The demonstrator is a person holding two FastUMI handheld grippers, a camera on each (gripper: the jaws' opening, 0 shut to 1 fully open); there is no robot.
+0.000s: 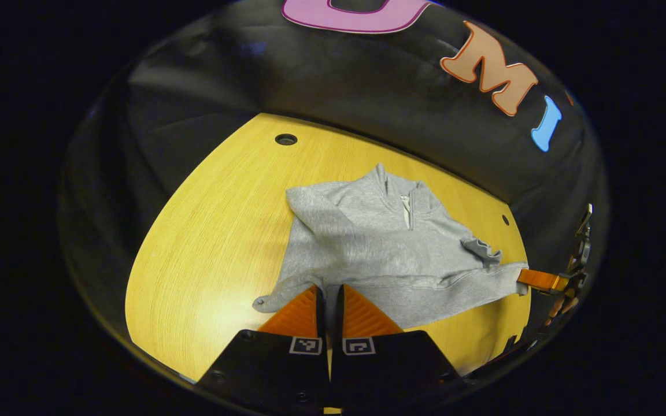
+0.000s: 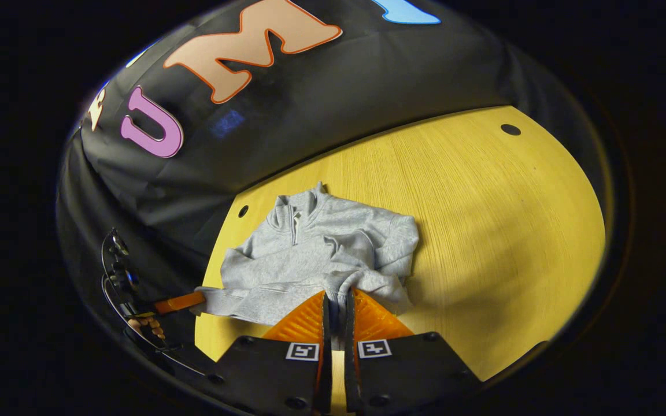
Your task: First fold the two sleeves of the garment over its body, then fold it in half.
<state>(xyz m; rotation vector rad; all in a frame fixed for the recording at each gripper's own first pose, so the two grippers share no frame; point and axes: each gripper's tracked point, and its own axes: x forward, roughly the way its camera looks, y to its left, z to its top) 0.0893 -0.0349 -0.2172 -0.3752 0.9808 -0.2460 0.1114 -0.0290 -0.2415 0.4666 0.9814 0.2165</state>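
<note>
Down at the near edge of the left gripper view, the left tool [image 1: 329,297] was pinched tight on the hem of the grey garment [image 1: 379,242], both fingers pressing the cloth with barely a slit between them. Same story in the right gripper view: the right tool [image 2: 335,303] was clamped on the garment's near edge, fabric bunched between its fingers. Each tool also turned up at the side of the other's view, gripping the far end of the hem. Beyond them, the garment lay spread on the yellow counter [image 1: 217,231], both sleeves folded in over the body, zip collar [image 1: 405,199] pointing toward the back. Farther off, small round holes [image 1: 285,139] dotted the counter before the black cloth wall.
</note>
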